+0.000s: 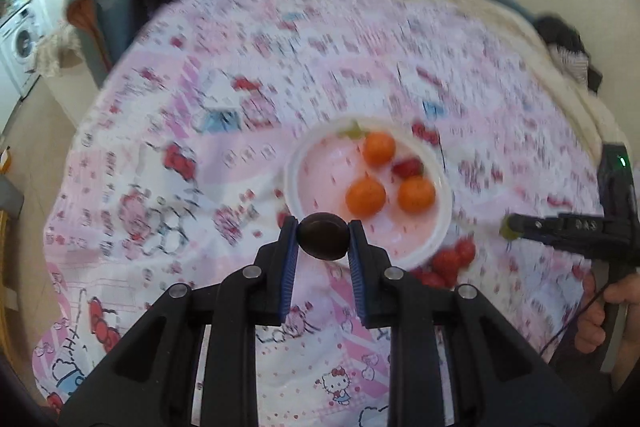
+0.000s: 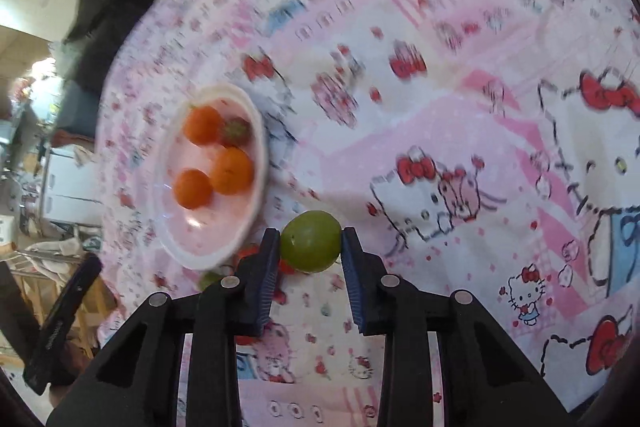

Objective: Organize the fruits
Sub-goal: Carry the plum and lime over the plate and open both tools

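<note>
Two grippers each clamp one fruit: the left gripper (image 1: 322,235) grips a dark plum (image 1: 322,235) over the near rim of the white plate (image 1: 294,179), the right gripper (image 2: 310,247) a green plum (image 2: 311,246) beside that plate. Three oranges (image 1: 365,195) and a strawberry (image 1: 407,167) already sit inside; several strawberries (image 1: 450,263) wait on the tablecloth (image 1: 160,187) outside the rim, so sorting looks roughly halfway.

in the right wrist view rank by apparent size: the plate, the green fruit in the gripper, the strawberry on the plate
1. white plate
2. green fruit, though it sits nearest the camera, so it looks enlarged
3. strawberry
</note>
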`<state>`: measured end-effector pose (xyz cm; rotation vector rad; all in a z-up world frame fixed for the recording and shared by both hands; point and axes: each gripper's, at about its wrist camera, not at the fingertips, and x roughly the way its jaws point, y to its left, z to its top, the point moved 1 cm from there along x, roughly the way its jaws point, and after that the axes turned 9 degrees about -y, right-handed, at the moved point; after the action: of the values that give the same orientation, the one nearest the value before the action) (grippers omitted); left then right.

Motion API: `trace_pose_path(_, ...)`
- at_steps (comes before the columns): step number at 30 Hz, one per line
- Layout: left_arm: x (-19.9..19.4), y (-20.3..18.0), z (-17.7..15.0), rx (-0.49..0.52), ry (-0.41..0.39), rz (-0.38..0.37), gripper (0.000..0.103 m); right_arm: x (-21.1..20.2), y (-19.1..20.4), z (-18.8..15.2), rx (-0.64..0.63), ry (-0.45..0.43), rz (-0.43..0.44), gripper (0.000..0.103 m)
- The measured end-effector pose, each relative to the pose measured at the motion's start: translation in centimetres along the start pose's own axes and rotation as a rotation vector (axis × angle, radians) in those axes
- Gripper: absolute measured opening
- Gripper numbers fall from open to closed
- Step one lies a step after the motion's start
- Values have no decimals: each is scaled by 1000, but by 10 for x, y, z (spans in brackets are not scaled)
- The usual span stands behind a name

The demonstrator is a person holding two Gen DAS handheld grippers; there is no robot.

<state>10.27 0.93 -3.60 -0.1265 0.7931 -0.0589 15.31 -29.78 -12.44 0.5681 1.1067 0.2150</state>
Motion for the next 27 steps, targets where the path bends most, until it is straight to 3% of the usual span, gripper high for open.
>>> trace_pose_path(5, -31, 10, 25, 14, -129, 32, 20, -40, 27, 11, -64, -152, 110, 33)
trace_pose_path(9, -27, 15, 42, 31, -124, 44, 20, -44, 57, 22, -143, -200, 194, 32)
trace_pose_path(18, 12, 9, 74, 80, -111, 57, 21, -5, 95, 54, -246, -168, 218, 33)
trace_pose_path(27, 82, 3, 71, 53, 5, 10, 21, 54, 98, 69, -242, -52, 194, 33)
